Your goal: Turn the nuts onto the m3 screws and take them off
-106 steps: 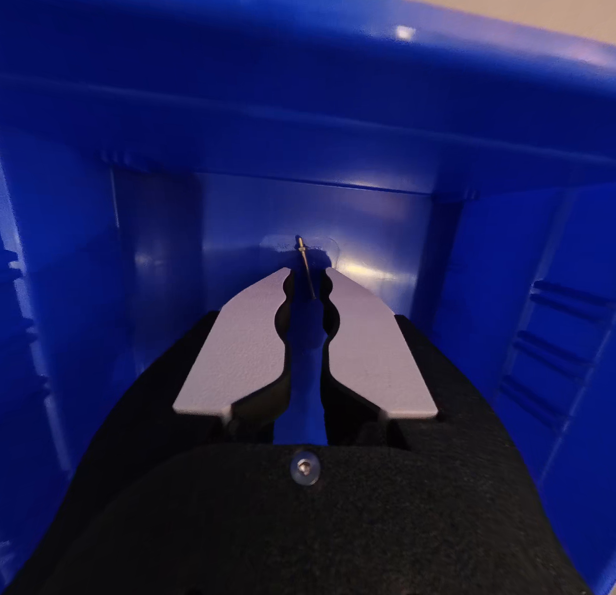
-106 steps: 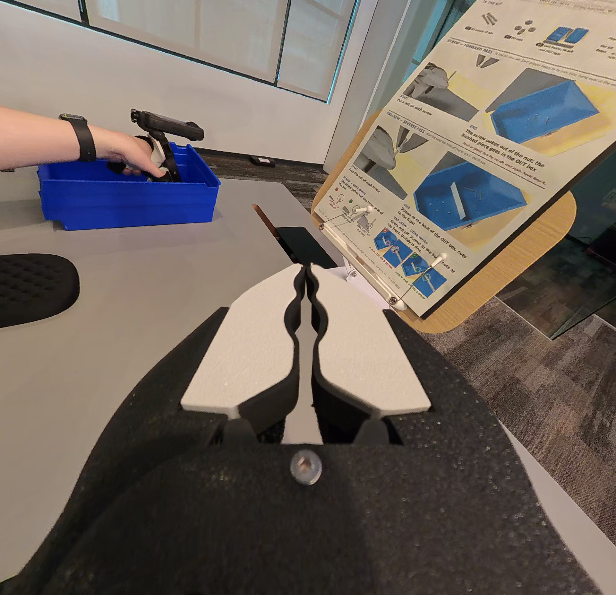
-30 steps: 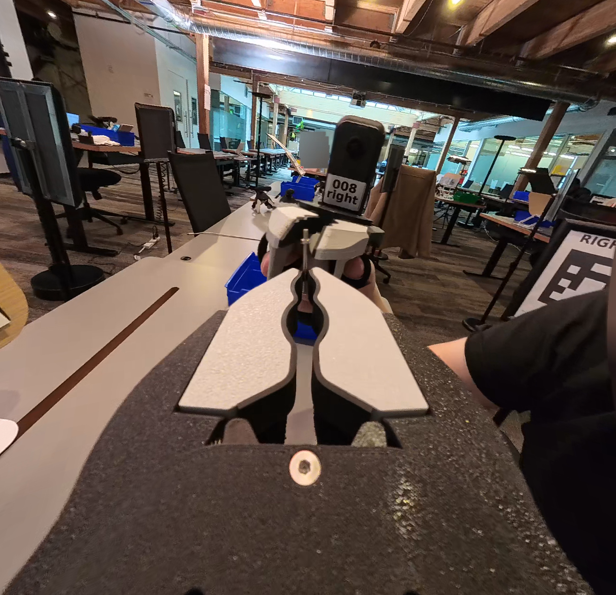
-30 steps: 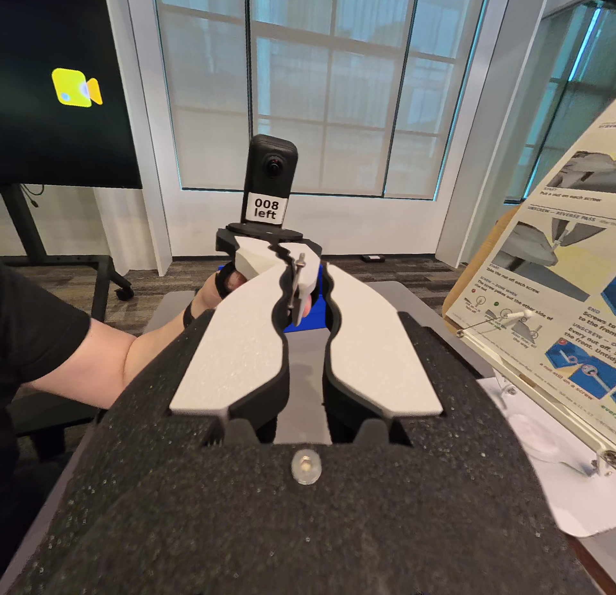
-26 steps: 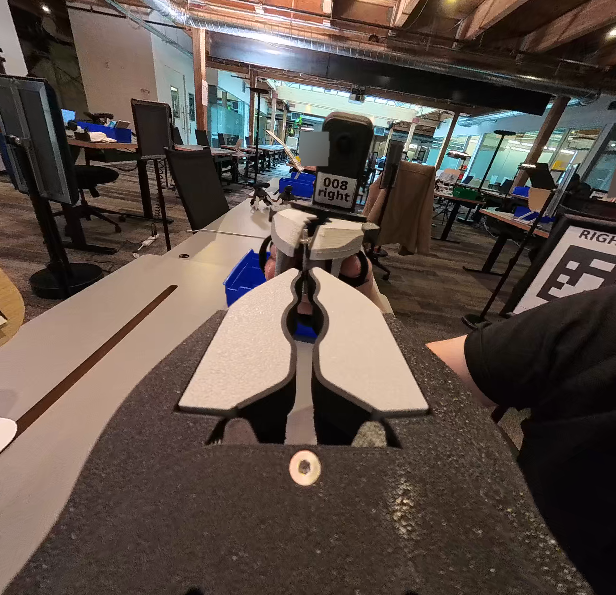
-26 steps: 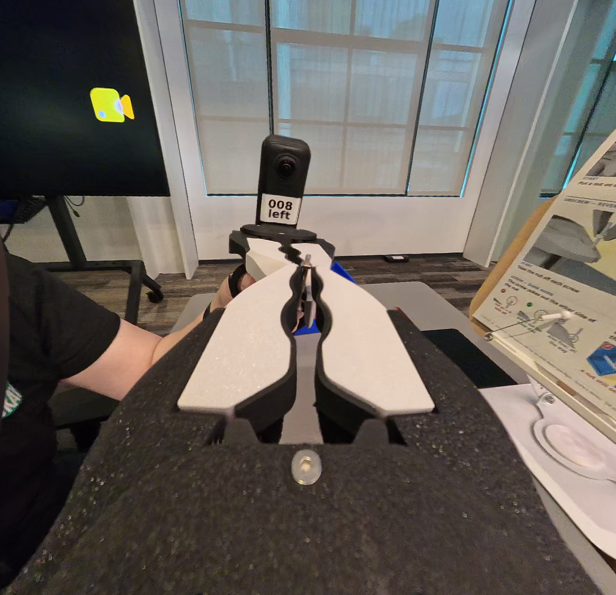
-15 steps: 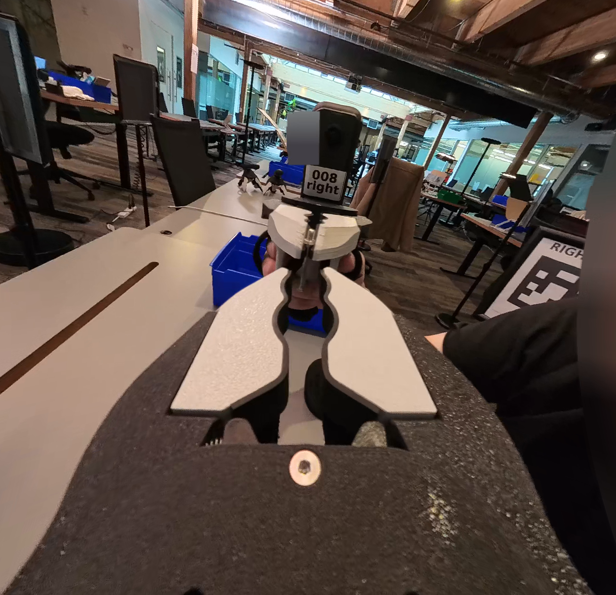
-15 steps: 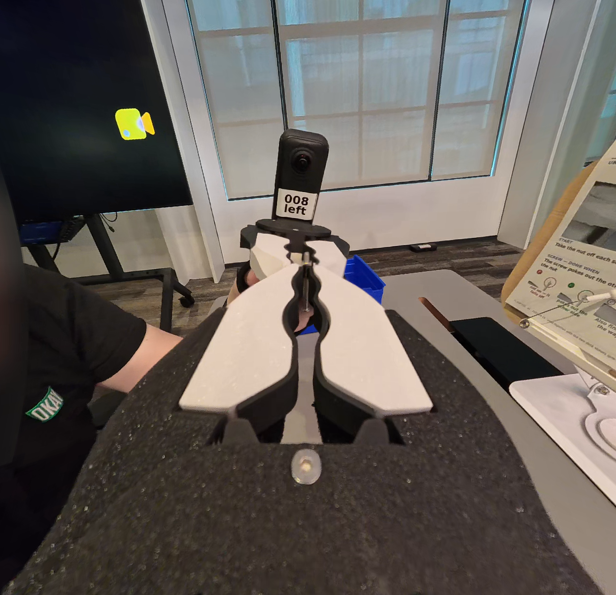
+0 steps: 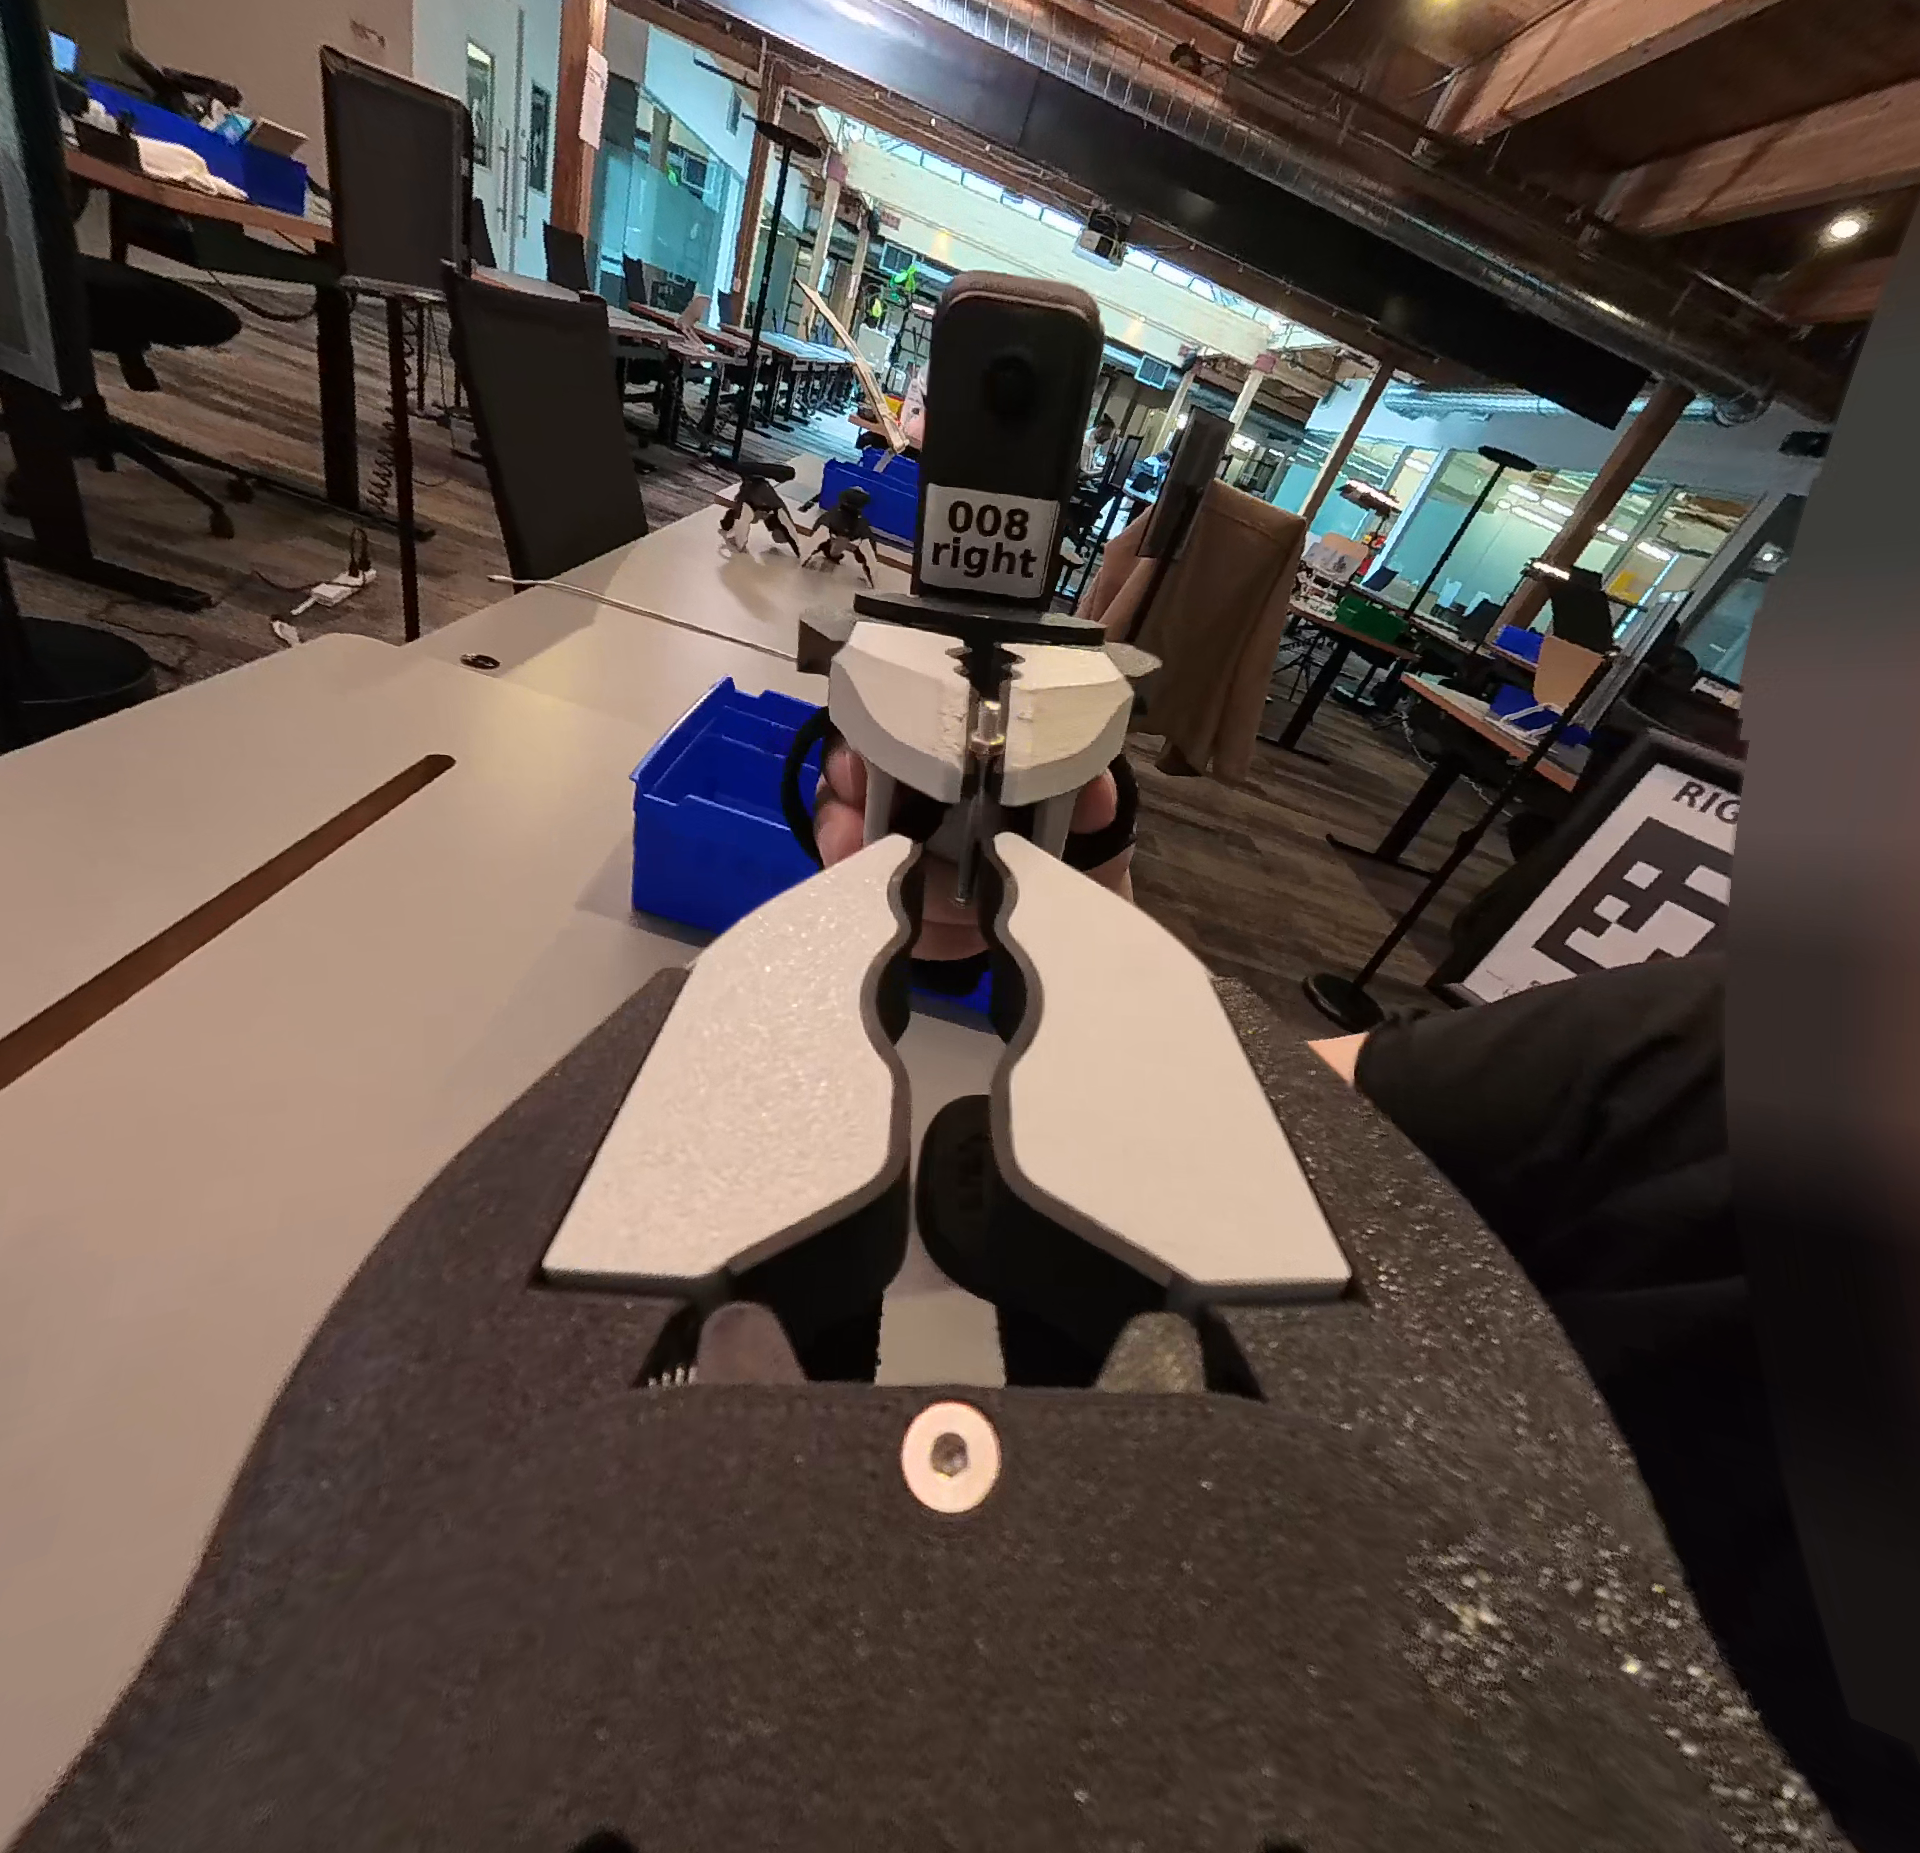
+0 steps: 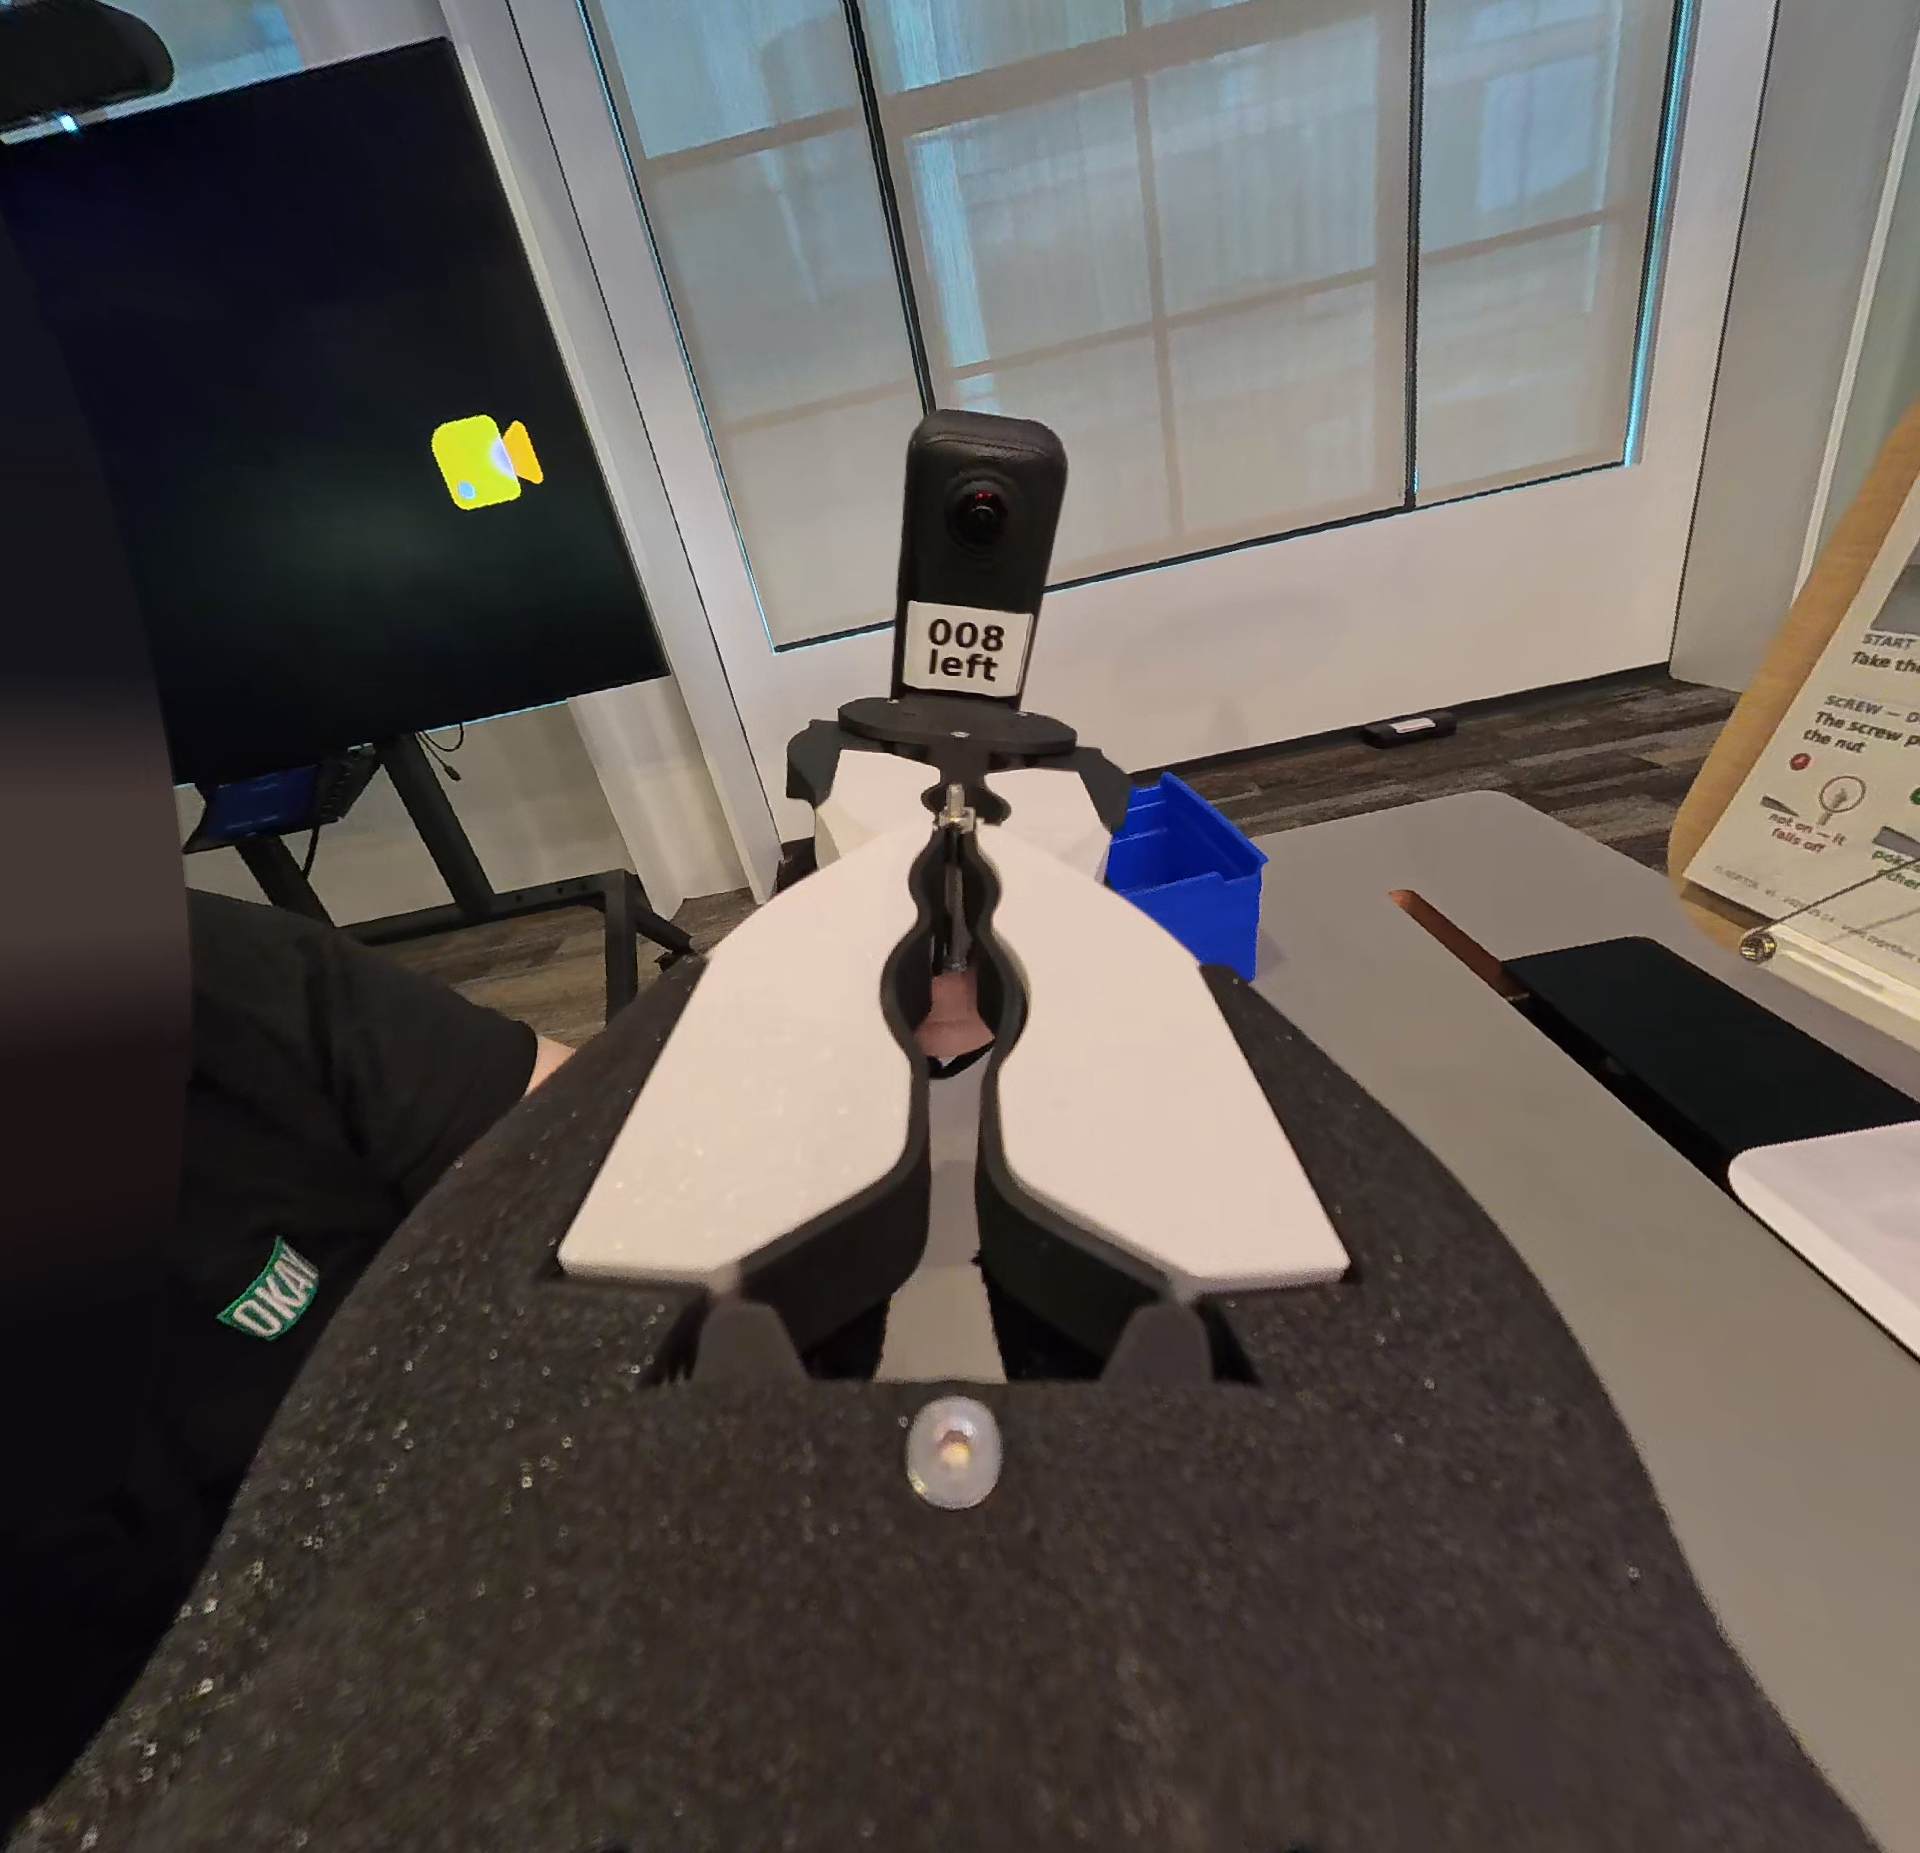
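left gripper (image 9: 951, 853): pale grey fingers with black edging, set in speckled black foam
right gripper (image 10: 954, 847): white fingers with black edging, black foam body
screw (image 9: 971, 811): silver metal
bin (image 9: 717, 816): bright blue
table (image 9: 260, 795): light grey, crossed by a brown slot
sleeve (image 9: 1538, 1097): black
screen (image 10: 312, 432): black, marked with a yellow camera icon
marker board (image 9: 1621, 904): white with a black square pattern
floor (image 10: 1558, 754): dark mottled brown

The left gripper (image 9: 951, 858), with white plastic fingers (image 9: 790, 1065) on a black foam body, faces the matching right gripper (image 10: 954, 847) tip to tip; left parted, right pinched together.
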The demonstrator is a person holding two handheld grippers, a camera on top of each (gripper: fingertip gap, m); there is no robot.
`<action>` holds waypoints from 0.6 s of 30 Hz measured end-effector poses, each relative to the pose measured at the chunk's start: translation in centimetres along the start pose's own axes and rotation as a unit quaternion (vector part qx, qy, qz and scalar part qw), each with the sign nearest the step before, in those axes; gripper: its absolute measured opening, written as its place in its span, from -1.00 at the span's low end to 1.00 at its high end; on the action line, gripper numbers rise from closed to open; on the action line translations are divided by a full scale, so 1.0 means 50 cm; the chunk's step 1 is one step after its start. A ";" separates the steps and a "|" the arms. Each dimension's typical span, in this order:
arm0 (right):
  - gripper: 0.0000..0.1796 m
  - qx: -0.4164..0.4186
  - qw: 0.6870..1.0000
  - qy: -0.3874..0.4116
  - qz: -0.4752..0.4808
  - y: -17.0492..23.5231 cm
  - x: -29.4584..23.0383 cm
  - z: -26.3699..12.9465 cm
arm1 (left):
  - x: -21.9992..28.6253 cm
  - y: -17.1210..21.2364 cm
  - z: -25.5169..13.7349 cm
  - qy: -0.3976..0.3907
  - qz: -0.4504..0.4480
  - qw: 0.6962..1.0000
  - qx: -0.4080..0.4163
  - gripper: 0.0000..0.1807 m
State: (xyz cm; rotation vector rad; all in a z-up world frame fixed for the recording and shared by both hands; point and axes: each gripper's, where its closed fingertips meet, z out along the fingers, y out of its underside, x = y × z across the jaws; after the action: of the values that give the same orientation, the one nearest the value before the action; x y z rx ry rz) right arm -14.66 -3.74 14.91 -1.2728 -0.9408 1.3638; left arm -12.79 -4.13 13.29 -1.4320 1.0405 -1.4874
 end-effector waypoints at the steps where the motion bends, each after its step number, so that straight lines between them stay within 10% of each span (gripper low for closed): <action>1: -0.98 0.000 1.000 0.000 0.004 0.001 0.002 0.000 | -0.001 0.000 0.000 0.002 -0.005 1.000 0.000 -0.90; 18: -0.98 -0.008 0.999 -0.001 0.037 0.013 0.018 0.003 | -0.014 0.014 -0.007 0.008 -0.025 0.999 -0.020 -0.93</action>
State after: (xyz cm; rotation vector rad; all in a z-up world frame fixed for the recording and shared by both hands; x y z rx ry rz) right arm -14.85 -2.98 14.10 -1.3299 -0.9168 1.4168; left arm -13.11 -3.71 12.39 -1.4864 1.0564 -1.5224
